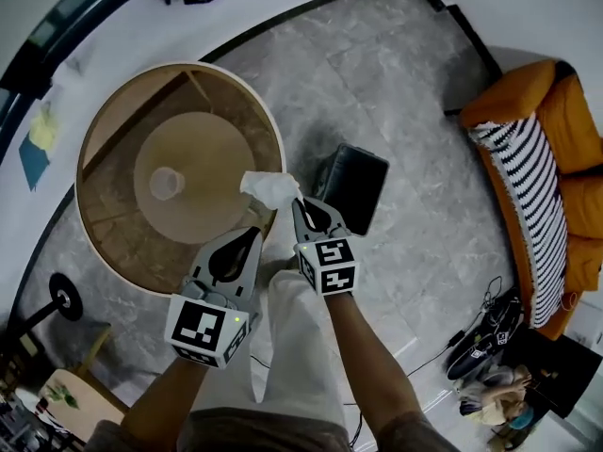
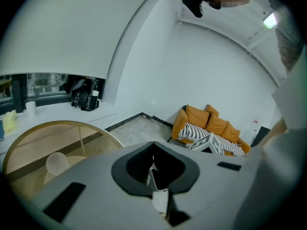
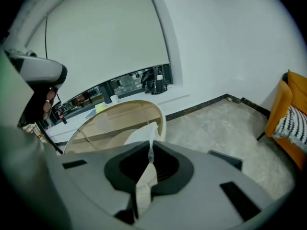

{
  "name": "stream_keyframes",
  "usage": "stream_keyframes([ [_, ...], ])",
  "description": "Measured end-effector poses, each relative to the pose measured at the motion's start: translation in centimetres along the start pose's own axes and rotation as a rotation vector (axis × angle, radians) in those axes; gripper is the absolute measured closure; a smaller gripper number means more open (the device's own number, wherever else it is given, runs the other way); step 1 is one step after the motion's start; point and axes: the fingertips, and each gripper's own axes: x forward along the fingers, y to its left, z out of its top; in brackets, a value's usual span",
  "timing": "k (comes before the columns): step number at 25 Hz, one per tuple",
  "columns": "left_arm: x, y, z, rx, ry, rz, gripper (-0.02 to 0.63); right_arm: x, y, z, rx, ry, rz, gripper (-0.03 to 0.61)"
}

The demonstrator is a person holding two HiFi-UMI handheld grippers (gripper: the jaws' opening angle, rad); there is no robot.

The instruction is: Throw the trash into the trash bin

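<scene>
A crumpled white tissue point(image 1: 268, 187) point(image 3: 144, 134) is pinched in my right gripper point(image 1: 299, 201) point(image 3: 151, 145), which is shut on it above the right edge of the round table. The black trash bin point(image 1: 356, 188) stands on the floor just right of that gripper. My left gripper point(image 1: 256, 231) point(image 2: 153, 150) hangs beside it on the left, jaws together, with nothing sticking out of the tips. A thin pale sliver shows in its seam in the left gripper view; what it is I cannot tell.
The round glass-topped table with a wooden rim point(image 1: 275, 125) point(image 3: 160, 111) holds a clear cup point(image 1: 167, 183) point(image 2: 56, 163). An orange sofa point(image 1: 565, 149) point(image 2: 211, 123) with a striped cushion point(image 1: 528, 196) stands at the right. Cables and gear point(image 1: 480, 347) lie on the floor.
</scene>
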Motion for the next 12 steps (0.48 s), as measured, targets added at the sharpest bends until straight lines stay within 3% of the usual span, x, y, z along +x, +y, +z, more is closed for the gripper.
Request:
stream_keyframes([
  [8,6.5,-8.8,1.6,0.093,0.047,-0.179,0.595,-7.3,-10.0,-2.7,0.150,-0.036,-0.177,0.551],
  [12,8.3,-12.2,0.9,0.109,0.066,-0.218,0.595,-10.1,-13.3,-5.3,0.200,-0.029,-0.230,0.551],
])
